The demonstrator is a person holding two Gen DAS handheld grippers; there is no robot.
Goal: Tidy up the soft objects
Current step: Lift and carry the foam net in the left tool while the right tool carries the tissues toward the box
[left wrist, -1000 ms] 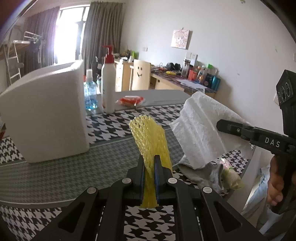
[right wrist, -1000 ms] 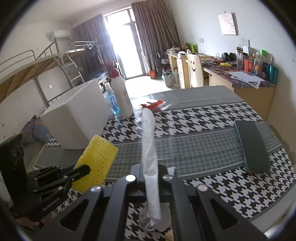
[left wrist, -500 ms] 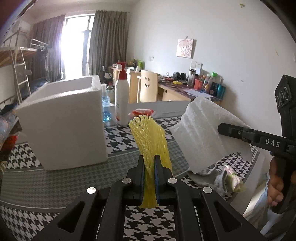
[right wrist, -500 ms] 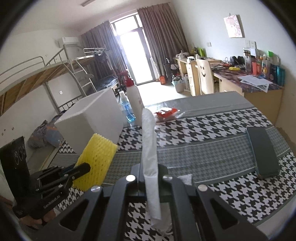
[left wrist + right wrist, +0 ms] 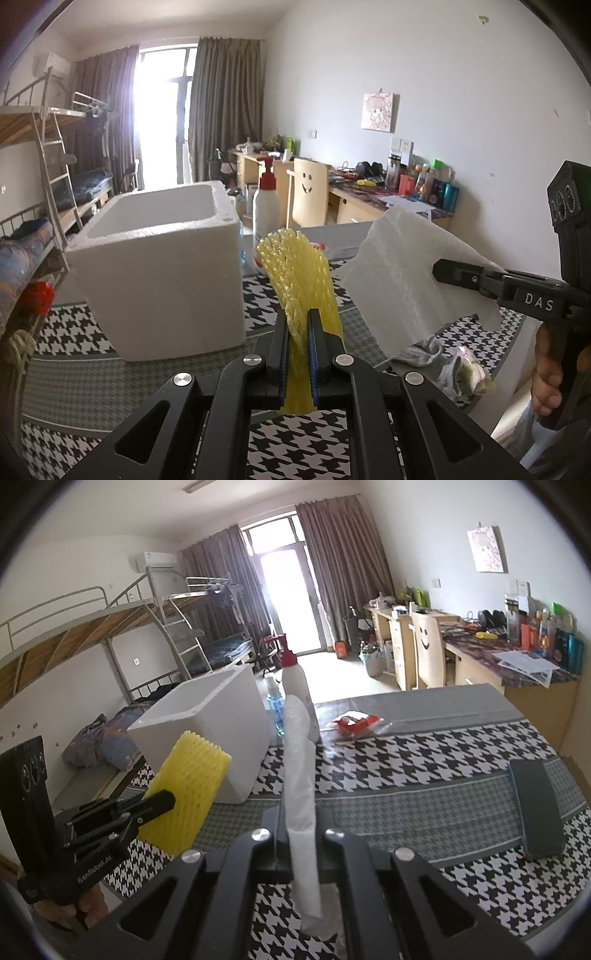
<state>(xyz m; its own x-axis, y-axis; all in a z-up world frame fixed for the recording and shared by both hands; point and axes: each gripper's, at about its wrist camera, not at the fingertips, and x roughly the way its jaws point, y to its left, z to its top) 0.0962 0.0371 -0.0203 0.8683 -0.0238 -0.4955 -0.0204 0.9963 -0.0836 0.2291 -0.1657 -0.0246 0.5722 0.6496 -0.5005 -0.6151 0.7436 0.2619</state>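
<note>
My left gripper (image 5: 298, 325) is shut on a yellow foam net sleeve (image 5: 299, 273), held upright above the houndstooth table. The same yellow sleeve (image 5: 186, 786) shows at the left of the right wrist view. My right gripper (image 5: 299, 823) is shut on a white foam sheet (image 5: 300, 775), seen edge-on there. From the left wrist view the white sheet (image 5: 399, 280) hangs broad at the right, pinched by the right gripper (image 5: 439, 271). An open white foam box (image 5: 162, 266) stands on the table to the left, beyond both grippers; this foam box (image 5: 207, 727) also shows in the right wrist view.
A pump bottle (image 5: 266, 206) and a small blue bottle (image 5: 275, 701) stand behind the box. A red packet (image 5: 356, 722) lies further back. A dark phone (image 5: 535, 806) lies at the right. Crumpled soft items (image 5: 454, 367) sit near the table's right edge. A hand (image 5: 550, 380) holds the right gripper.
Both grippers have risen with their foam pieces still held. The box's open top has come into view, and the box has shifted towards the middle of the left wrist view.
</note>
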